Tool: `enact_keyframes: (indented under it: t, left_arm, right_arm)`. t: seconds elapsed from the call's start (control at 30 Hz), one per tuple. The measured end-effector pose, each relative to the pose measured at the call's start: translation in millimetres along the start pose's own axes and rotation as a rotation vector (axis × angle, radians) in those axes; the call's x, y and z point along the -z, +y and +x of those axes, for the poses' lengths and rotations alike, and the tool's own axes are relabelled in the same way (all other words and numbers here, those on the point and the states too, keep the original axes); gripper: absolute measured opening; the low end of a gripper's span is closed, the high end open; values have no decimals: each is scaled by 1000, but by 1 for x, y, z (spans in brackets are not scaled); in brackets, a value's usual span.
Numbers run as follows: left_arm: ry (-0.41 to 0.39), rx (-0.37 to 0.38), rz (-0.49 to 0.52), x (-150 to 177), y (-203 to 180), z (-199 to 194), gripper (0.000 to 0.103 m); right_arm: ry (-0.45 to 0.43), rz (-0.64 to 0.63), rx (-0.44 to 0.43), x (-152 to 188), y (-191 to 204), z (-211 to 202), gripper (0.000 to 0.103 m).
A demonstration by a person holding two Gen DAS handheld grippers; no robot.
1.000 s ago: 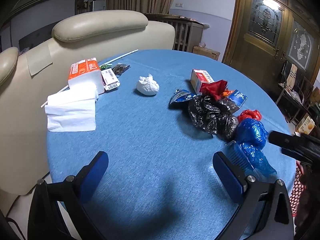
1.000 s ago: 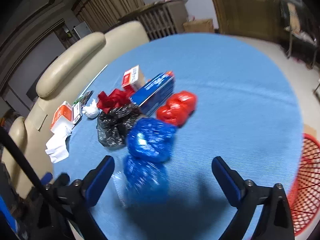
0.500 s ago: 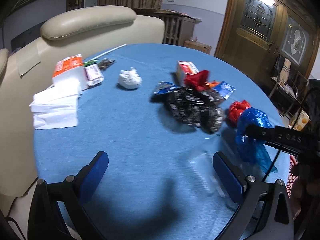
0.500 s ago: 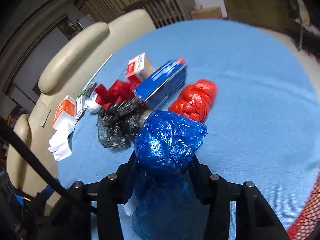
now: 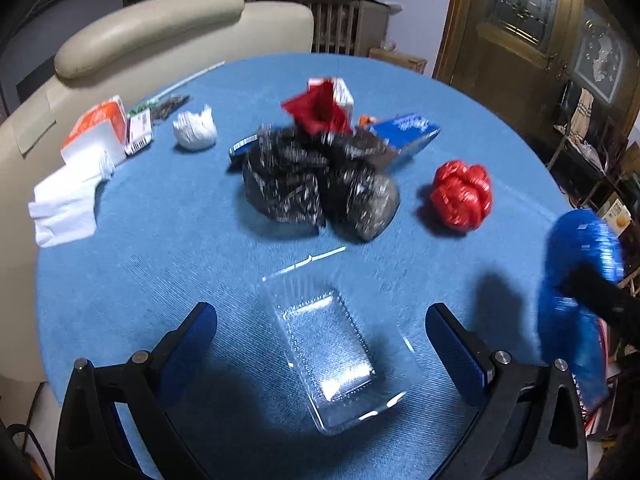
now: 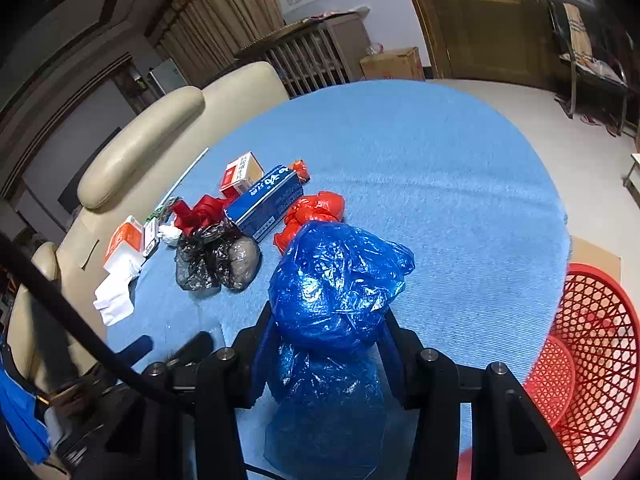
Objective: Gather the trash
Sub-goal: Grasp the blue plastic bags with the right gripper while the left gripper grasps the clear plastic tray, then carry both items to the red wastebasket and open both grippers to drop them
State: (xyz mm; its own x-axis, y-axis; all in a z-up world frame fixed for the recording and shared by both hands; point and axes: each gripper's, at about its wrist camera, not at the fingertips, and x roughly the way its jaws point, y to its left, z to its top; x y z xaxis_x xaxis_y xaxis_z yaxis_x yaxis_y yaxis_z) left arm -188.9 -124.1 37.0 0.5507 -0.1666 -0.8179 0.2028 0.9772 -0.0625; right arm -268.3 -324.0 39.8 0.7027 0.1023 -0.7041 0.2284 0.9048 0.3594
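Here, crinkled glossy blue bag (image 6: 336,292), knotted

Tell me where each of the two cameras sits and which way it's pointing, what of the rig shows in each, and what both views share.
Left wrist: sits on the left gripper, angled down over the blue table; its open blue-padded fingers flank a clear plastic tray.
Right wrist: sits on the right gripper, angled down across the table toward the red basket; its jaws are shut on a blue bag.
Shared: black bag, red bag, blue box, the blue bag.
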Motion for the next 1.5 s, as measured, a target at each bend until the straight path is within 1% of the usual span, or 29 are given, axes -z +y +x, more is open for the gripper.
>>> enact_keyframes:
  t: [0.03, 0.07, 0.1, 0.13, 0.17, 0.2, 0.23, 0.3, 0.4, 0.53, 0.67, 0.8, 0.93, 1.07, 1.27, 1.33, 1.5]
  left_arm:
    - [11, 15, 1, 2, 1, 3, 81]
    - [21, 47, 2, 3, 2, 5, 72]
    - [22, 63, 6, 3, 3, 5, 70]
    - [12, 65, 25, 3, 2, 3, 62]
    - [8, 73, 40, 3, 2, 1, 60]
    - [4, 81, 52, 3, 2, -1, 54]
    - [1, 93, 55, 2, 4, -4, 52]
    - [-9, 130, 48, 1, 13, -10, 52]
    - [-33, 153, 50, 0, 28, -17, 52]
    - [-40, 171, 35, 0, 41, -20, 52]
    - [-48, 167, 31, -1, 52, -22, 52]
    - [-57, 171, 39, -1, 54, -24, 52]
    - [-62, 187, 61, -1, 46, -28, 52]
    - [-68, 222, 118, -3, 23, -34, 52]
    - [-77, 283, 205, -4, -20, -44, 52]
    - [-80, 301, 232, -4, -34, -47, 52]
    - [-96, 355, 313, -7, -76, -56, 53]
  right_arm:
    - [-5, -1, 2, 1, -1, -2, 51]
    - [-9, -1, 7, 3, -4, -5, 51]
    - [-10, 6, 9, 4, -7, -6, 51]
    - [-10, 12, 11, 5, -9, -7, 51]
    - [-10, 19, 15, 6, -12, -8, 51]
    - [-10, 23, 20, 7, -14, -8, 51]
    - [-10, 30, 24, 8, -16, -9, 51]
    - [-11, 36, 34, 11, -19, -11, 51]
    - [-7, 32, 48, 14, -17, -12, 51]
    - [2, 17, 58, 17, -10, -10, 51]
    - [9, 5, 58, 20, 1, -8, 51]
    - [6, -8, 61, 24, 7, -9, 51]
    - [5, 5, 76, 30, 1, -15, 51]
    - [-18, 52, 118, 39, -23, -33, 51]
    - [-56, 156, 234, 56, -82, -63, 51]
    - [-59, 188, 280, 62, -105, -70, 51]
    - [-49, 262, 347, 73, -153, -79, 51]
